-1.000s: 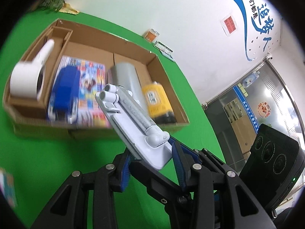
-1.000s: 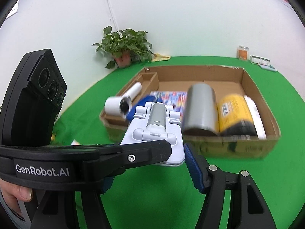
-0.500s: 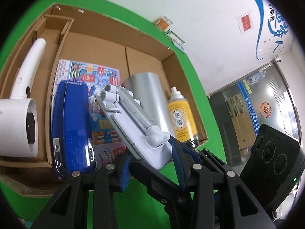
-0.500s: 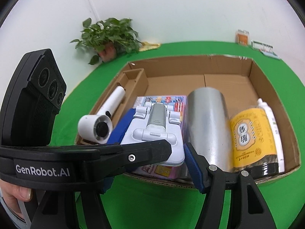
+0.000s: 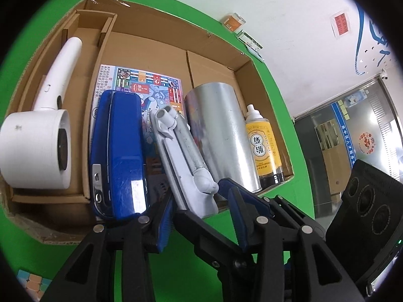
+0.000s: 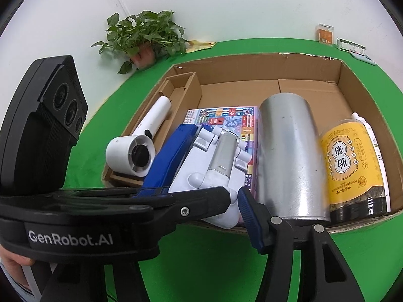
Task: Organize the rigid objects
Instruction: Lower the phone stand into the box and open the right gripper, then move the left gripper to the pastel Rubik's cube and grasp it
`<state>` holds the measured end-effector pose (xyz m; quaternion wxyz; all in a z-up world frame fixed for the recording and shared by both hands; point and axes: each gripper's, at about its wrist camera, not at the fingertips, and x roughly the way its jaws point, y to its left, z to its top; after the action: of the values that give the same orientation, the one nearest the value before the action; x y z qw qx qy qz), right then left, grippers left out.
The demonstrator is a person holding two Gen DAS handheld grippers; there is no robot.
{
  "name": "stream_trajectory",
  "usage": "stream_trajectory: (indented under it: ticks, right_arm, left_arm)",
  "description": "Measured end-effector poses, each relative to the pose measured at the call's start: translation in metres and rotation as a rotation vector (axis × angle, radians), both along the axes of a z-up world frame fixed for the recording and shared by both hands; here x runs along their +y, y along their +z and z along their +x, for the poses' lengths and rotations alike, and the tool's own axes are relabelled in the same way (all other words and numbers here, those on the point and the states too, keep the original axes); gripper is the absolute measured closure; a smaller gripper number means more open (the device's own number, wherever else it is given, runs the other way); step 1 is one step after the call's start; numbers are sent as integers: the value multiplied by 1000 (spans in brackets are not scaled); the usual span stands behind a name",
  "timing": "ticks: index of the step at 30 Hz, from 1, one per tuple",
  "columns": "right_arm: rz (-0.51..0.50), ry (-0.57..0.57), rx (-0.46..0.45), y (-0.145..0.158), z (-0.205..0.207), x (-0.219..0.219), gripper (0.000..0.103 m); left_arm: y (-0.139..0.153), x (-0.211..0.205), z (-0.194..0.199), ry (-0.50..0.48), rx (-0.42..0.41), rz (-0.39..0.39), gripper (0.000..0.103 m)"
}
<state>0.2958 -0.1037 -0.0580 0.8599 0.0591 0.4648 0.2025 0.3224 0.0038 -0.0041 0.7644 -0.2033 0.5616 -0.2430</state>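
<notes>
A white folding stand (image 5: 183, 156) with a silver bar lies tilted, low over the open cardboard box (image 5: 161, 25), between a blue stapler (image 5: 118, 151) and a silver cylinder (image 5: 221, 130). My left gripper (image 5: 199, 211) is shut on the stand's near end. In the right wrist view the stand (image 6: 216, 161) sits between the jaws of my right gripper (image 6: 199, 196), which are closing. The right pad touches the stand's edge. The other pad is hidden behind one left-gripper finger (image 6: 151, 209).
In the box also lie a white hair dryer (image 5: 37, 146), a colourful booklet (image 5: 141, 83) and a yellow jar (image 5: 262, 148). A potted plant (image 6: 143, 35) and a small orange box (image 6: 325, 34) stand at the wall. A coloured cube (image 5: 32, 281) lies on the green cloth.
Both grippers have come forward and down over the box with the stand. The stand has tipped sideways and now sits lower, between the stapler and the cylinder.
</notes>
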Motion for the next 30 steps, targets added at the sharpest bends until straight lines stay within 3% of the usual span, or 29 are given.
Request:
stream_trajectory:
  ticks: [5,9,16,20,23,25,26,27,28,30]
  right_arm:
    - [11,18,-17,2,-4,-1,48]
    - [12,19,-36,3,-7,-2,58]
    - [20,2,-2,-4,1,-9,59]
    - [39,23,-3,-3,-2,-1,60]
    - [44,30,-9,3,-4,0,51]
    - [76,17,-22,9,-8,-6,38]
    - [99,14,-61,16,-14,-13,21]
    - [105,19,-128,23,-23,-19,2]
    - [94,19,-220,30,-35,-25,1]
    - [22,16,-301,31,-47,-32,0]
  left_arm:
    - [6,0,-4,22,-31,28,62]
    - [10,-10,-4,1,-83,80,66]
    - [2,-12,6,4,-39,85,65]
    - [11,-5,-3,31,-76,123,64]
    - [25,7,-14,76,-128,150,59]
    - [42,22,-28,137,-201,181,58]
    - [50,29,-37,166,-250,194,54]
    - [57,36,-47,197,-298,203,43]
    - [65,44,-59,241,-354,232,33]
    - [78,58,-90,344,-478,348,17]
